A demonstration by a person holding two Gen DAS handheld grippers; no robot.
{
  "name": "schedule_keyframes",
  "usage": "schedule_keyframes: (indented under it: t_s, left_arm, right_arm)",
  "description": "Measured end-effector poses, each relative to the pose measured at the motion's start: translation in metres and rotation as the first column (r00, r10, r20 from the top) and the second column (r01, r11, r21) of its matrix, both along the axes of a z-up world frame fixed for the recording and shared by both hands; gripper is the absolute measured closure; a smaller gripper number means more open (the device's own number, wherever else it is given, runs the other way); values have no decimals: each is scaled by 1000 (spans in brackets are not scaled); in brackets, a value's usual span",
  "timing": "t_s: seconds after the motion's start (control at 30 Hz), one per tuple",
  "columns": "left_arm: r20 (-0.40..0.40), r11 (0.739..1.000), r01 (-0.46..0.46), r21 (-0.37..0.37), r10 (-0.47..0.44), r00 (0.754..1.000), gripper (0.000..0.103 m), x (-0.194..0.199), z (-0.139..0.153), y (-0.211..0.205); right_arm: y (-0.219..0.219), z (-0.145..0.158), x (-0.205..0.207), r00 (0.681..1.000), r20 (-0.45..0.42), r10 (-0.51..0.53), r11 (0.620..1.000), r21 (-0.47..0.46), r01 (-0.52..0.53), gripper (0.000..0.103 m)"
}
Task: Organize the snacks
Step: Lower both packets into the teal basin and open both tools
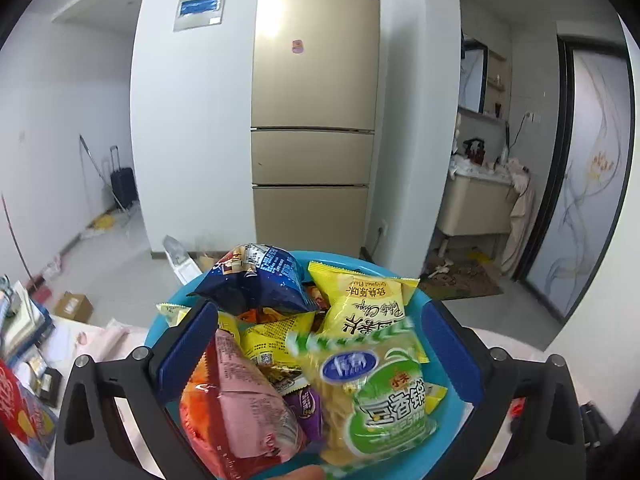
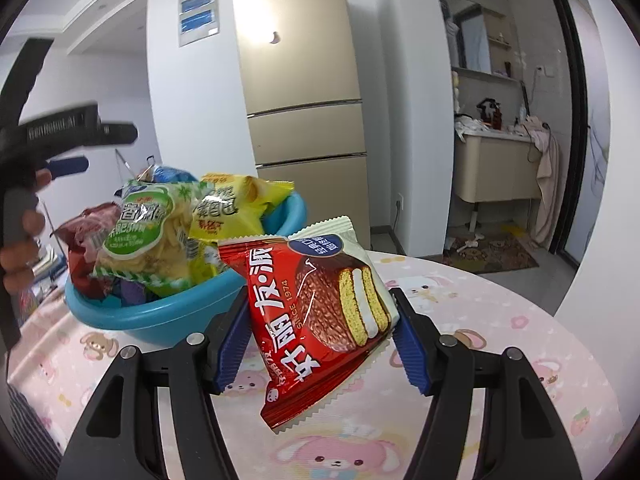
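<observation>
A blue basin point(image 1: 344, 260) is heaped with snack bags: a dark blue bag point(image 1: 260, 280), a yellow chips bag point(image 1: 360, 300), a pink-red bag point(image 1: 236, 408) and a green-white bag point(image 1: 384, 396) on top. My left gripper point(image 1: 320, 352) stands open over the pile, its pads clear of the green-white bag between them. In the right wrist view the basin point(image 2: 180, 316) is at the left, with the left gripper point(image 2: 100, 148) above it in a hand. My right gripper point(image 2: 322, 344) is shut on a red chocolate pie pack point(image 2: 320, 320) above the table.
The round table has a pink cartoon cloth point(image 2: 500, 320). Books and small items point(image 1: 24, 320) lie left of the basin. A gold fridge point(image 1: 316, 120) stands behind, a cardboard box point(image 1: 74, 306) on the floor, a cluttered washbasin cabinet point(image 2: 496, 168) at the right.
</observation>
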State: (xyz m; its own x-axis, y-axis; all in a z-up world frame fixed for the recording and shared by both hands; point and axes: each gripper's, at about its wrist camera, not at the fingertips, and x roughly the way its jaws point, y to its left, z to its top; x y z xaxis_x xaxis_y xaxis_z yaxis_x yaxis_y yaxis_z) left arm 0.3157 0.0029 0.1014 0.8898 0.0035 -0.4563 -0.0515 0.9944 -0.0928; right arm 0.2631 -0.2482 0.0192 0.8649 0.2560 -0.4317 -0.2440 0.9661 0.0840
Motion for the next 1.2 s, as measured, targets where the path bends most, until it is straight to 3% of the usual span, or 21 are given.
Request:
schedule_keyframes:
  t_s: [0.17,0.4,0.6,0.7,0.87,0.93,1.0,1.1,1.13,1.2]
  left_arm:
    - [9,1000,1,-28,-1,1000,0,-7,15,17]
    - [47,998,13,-69,-10,999,0,-25,36,33]
    - [47,990,6,-141,1,999,0,-32,42,53]
    - [49,983,1,-181,8,999,0,-35,45,60]
    - [63,970,10,-241,6,998,0,-39,48,62]
    - [53,972,18,-235,-6,999,0,-37,47,61]
    - [50,973,13,-231,-2,999,0,-37,47,59]
    - [46,969,19,-245,-7,999,0,-36,46,58]
    - [48,969,21,-245,-10,999,0,-36,47,57]
    - [47,973,20,-231,-9,999,0,-36,48,54]
  right_arm:
    - [8,8,-5,1000,5,28,1000,11,-28,39]
    - [23,44,5,998,21,64,995,80,-65,39]
    - [46,74,38,996,38,75,994,80,-77,38]
    - [46,71,64,999,-36,21,998,63,-19,37]
    - [40,47,84,994,-108,5,993,120,8,37]
    - [45,36,90,991,-131,22,990,139,-3,40]
    - [54,31,93,989,-145,38,991,133,-18,54]
    - [62,24,92,988,-147,46,991,134,-26,53]
    - [62,24,92,989,-139,48,990,139,-28,48]
    - [61,24,88,992,-122,45,989,142,-27,2]
